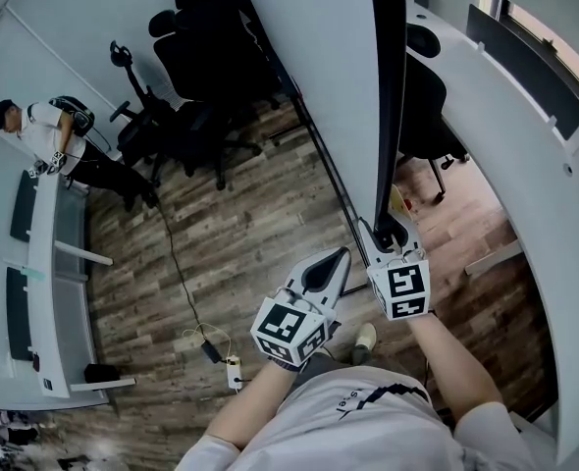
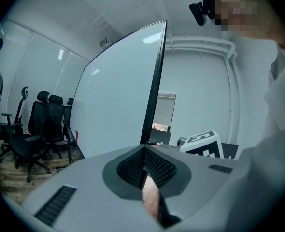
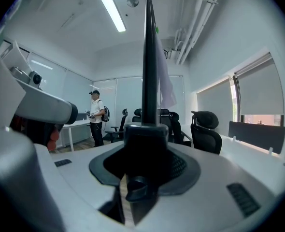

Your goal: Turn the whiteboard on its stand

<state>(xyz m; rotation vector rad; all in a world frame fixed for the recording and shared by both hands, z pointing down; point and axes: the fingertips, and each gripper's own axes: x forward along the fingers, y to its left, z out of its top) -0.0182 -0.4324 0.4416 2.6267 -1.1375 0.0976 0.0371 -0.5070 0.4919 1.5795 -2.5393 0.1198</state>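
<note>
Where the whiteboard (image 1: 319,86) stands upright on the wood floor (image 1: 240,253), its narrow black edge faces the person and its white face turns left. The right gripper (image 1: 390,234) sits low on that edge. In the right gripper view its fingers (image 3: 220,178) are clenched on the black frame, which fills the gap between them, with a small black knob just below. The left gripper (image 1: 341,255) is just beside it, left of the edge, its fingers (image 2: 84,178) pressed together with nothing between them. Whether their tips touch the board is hard to tell. Black office chairs (image 1: 201,77) cluster beyond the board. Another person (image 1: 39,135) stands by a white desk (image 1: 44,263), well apart at the left.
</note>
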